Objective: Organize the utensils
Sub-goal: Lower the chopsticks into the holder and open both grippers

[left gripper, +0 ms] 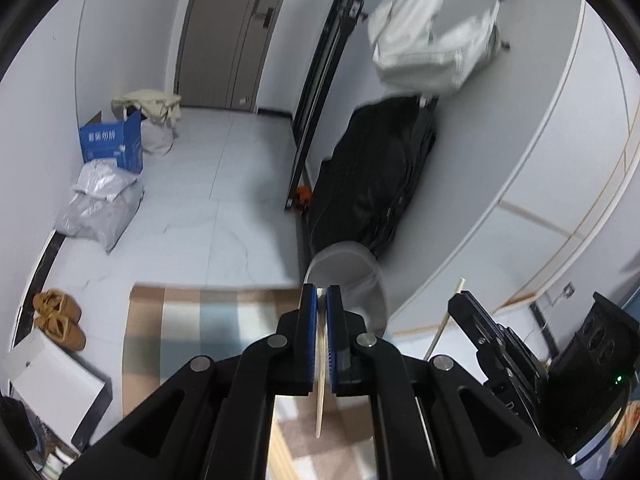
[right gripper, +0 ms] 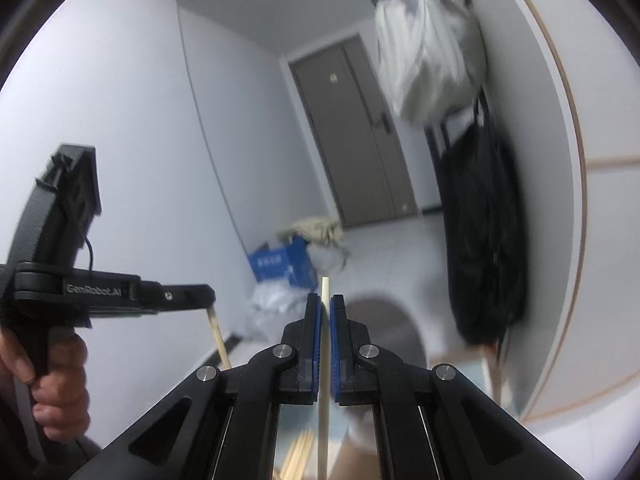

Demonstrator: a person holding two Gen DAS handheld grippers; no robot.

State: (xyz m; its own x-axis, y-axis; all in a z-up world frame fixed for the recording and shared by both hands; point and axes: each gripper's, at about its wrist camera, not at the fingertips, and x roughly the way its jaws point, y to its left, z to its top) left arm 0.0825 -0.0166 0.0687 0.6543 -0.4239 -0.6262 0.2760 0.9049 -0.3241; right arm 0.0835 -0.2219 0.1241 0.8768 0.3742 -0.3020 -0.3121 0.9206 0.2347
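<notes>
In the left wrist view, the left gripper (left gripper: 321, 294) has its blue-padded jaws pressed together on a pale wooden chopstick (left gripper: 320, 392), which runs between the pads and hangs down toward the near edge. Just beyond the fingertips sits a grey cylindrical holder (left gripper: 352, 276), blurred. A checked mat (left gripper: 188, 328) lies on the white tile floor to the left, with a pair of tan shoes (left gripper: 58, 318) farther left. A blue box (left gripper: 114, 144) stands far left by the wall. At the right edge the right gripper (left gripper: 486, 330) appears from the side, with a second chopstick (left gripper: 448, 316) slanting through it.

In the right wrist view, the right gripper (right gripper: 325, 304) is clamped shut on its chopstick (right gripper: 324, 360), which stands nearly upright and pokes above the fingertips. More loose chopsticks (right gripper: 298, 458) lie below, near the bottom edge. At left, a hand (right gripper: 52, 384) grips the left gripper's handle; that gripper (right gripper: 208, 300) holds its own chopstick (right gripper: 218, 336). The grey holder (right gripper: 384, 320) lies just beyond, blurred.
</notes>
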